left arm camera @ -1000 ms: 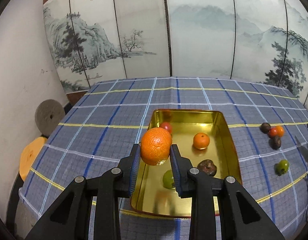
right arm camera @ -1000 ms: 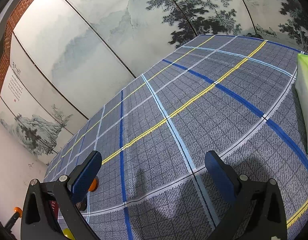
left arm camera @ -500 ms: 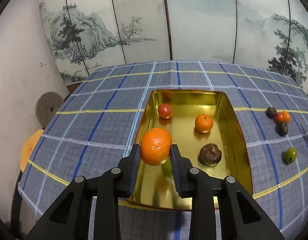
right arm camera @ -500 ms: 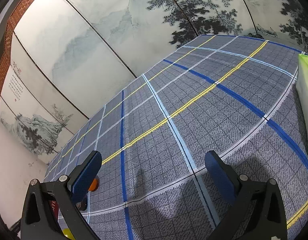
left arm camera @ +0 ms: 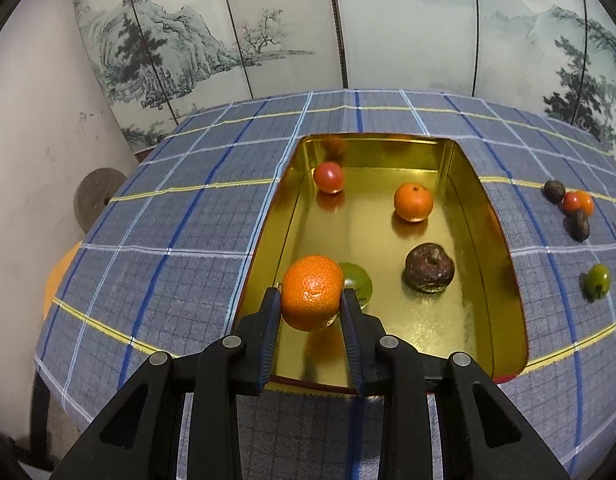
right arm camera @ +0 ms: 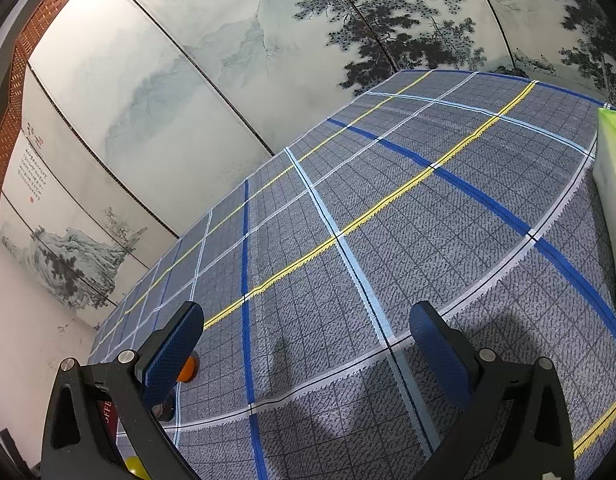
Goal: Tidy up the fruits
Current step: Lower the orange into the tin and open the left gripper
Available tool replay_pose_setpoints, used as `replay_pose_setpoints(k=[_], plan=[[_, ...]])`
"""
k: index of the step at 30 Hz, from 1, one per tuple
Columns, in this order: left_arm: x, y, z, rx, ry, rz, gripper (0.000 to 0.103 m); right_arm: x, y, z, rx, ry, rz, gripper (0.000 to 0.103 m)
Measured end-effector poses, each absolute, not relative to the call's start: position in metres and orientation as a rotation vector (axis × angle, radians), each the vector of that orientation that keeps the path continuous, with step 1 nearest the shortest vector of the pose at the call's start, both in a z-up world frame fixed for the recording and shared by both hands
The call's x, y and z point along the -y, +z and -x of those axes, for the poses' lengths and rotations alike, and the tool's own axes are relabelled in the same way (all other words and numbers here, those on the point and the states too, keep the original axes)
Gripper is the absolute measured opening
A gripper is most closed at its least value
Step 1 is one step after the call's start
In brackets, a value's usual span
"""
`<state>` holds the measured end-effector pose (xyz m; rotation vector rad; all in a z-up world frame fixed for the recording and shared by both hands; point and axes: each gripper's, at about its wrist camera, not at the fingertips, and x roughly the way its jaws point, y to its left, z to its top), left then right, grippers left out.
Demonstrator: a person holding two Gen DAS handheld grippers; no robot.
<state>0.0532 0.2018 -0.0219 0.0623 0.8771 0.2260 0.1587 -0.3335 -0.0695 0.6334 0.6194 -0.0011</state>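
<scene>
The left gripper point(left arm camera: 311, 299) pinches a big orange mandarin point(left arm camera: 312, 292) between its two blue pads, one pad on each side of the fruit. It holds the mandarin over the near left part of the gold tray point(left arm camera: 503, 300), which sits on a blue checked tablecloth point(left arm camera: 180, 216). The fruit looks close to the tray floor, but I cannot tell if it touches. Four fruits lie in the tray: a red one point(left arm camera: 328, 177) at the far end, a small orange one point(left arm camera: 413, 202) near the right wall, a dark brown one point(left arm camera: 429, 268) in the middle, and a green one point(left arm camera: 357, 286) just behind the held mandarin. More small fruits wait on the cloth to the right of the tray, such as a green one point(left arm camera: 598, 281) and a little bunch of dark and red ones point(left arm camera: 573, 208). The right gripper point(right arm camera: 304, 336) has its jaws spread wide with nothing in them, and it hangs over bare cloth. The step in hand seems to be putting the mandarin into the tray. Next, the left jaws need to open gently so the fruit settles and does not roll into the green one. After that, the fruits on the cloth need picking up.
</scene>
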Motion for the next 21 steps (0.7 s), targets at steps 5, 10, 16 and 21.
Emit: replay_pose_setpoints(k=[5, 10, 16, 21], plan=[[-0.202, -0.030, -0.054, -0.898, 0.223, -0.063, 0.031, 0.334, -0.069, -0.159, -0.619, 0.000, -0.633, 0.103], [-0.203, -0.032, -0.055, -0.902, 0.232, -0.071, 0.031, 0.334, -0.069, -0.159, -0.619, 0.000, -0.633, 0.103], [-0.206, -0.034, -0.058, -0.907, 0.254, -0.078, 0.032, 0.334, -0.069, -0.159, -0.620, 0.000, -0.633, 0.103], [-0.209, -0.038, -0.058, -0.915, 0.268, -0.078, 0.032, 0.334, -0.069, -0.158, -0.619, 0.001, -0.633, 0.103]])
